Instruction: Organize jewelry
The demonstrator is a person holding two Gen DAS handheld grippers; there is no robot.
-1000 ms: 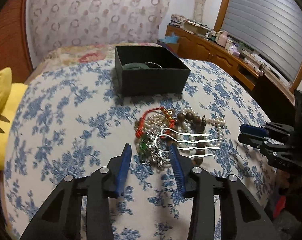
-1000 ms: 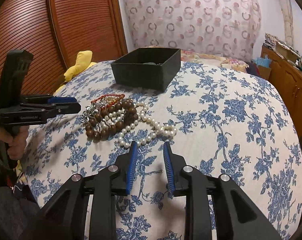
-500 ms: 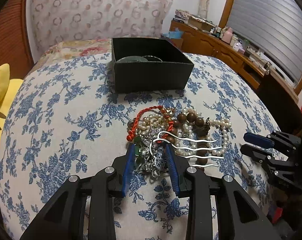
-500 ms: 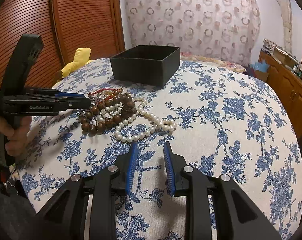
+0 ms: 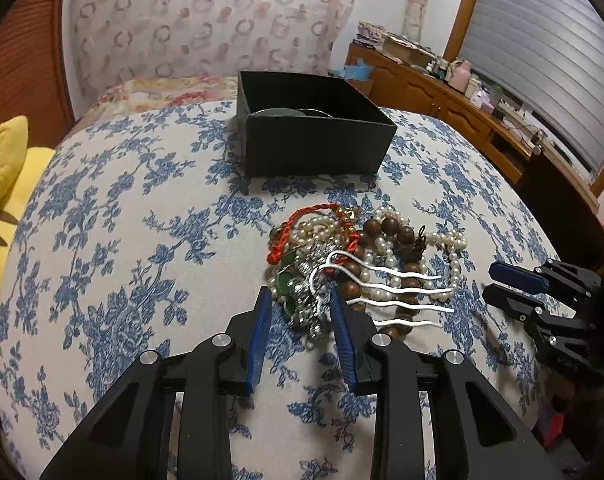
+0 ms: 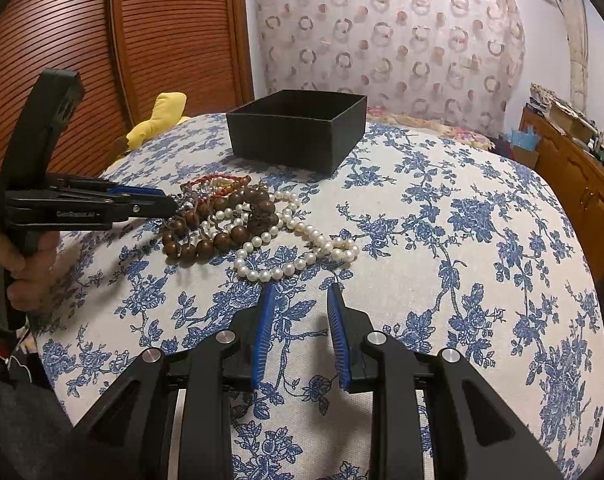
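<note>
A bed covered in a cream cloth [image 5: 114,216] with blue flowers fills both views, with a ring-patterned curtain [image 6: 386,28] at the far end and a wooden slatted door [image 6: 150,36] at the left. The jewelry pile [image 5: 354,264] lies near the cloth's middle, on the near side of an open black box [image 5: 314,148]. The left gripper [image 5: 298,304] has its fingers spread, with the silvery, green-stoned near edge of the pile between the blue pads. The right gripper [image 6: 300,300] is also spread and holds nothing, just short of the pearl strand [image 6: 298,256]. The pile tangles white pearls, brown wooden beads [image 6: 214,236], a red cord [image 5: 298,220] and a silver wavy-pronged hair comb [image 5: 386,292] lying on top.
</note>
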